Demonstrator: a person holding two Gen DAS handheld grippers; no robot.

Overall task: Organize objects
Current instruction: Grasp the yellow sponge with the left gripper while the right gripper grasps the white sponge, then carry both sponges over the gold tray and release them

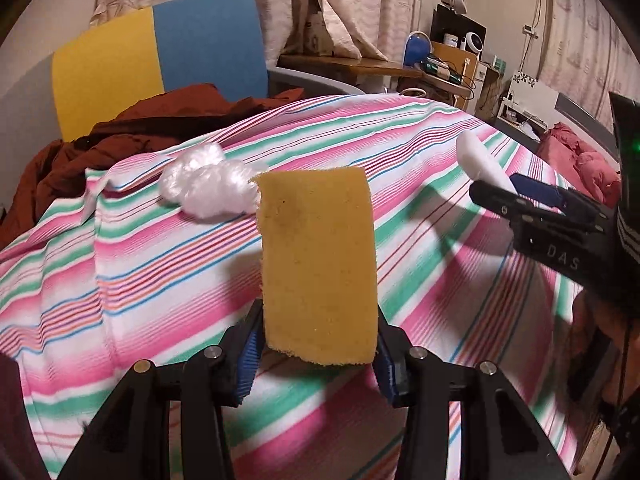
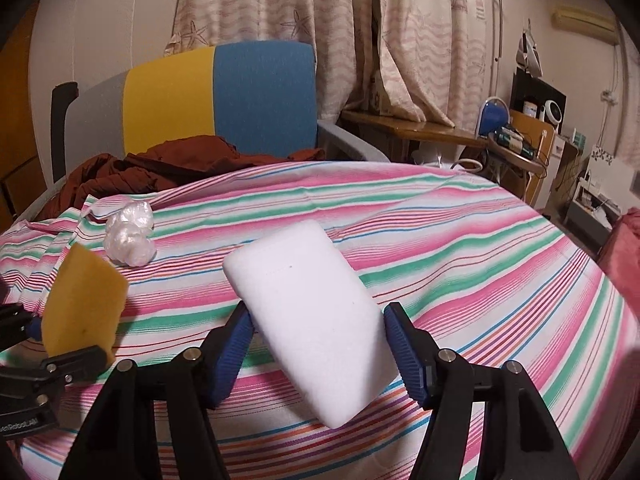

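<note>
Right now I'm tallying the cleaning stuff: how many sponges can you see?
2. The yellow sponge is in the left tongs; the white sponge is in the right tongs. None on the cloth.

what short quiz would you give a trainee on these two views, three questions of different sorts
1. True or false: the left gripper holds the yellow sponge above the striped cloth.
2. What does the right gripper hold? A) crumpled plastic B) white sponge C) brown jacket
3. Fill in: the crumpled plastic lies on the cloth near the ____ jacket.

Key: 1 true; 2 B, the white sponge; 3 brown.
</note>
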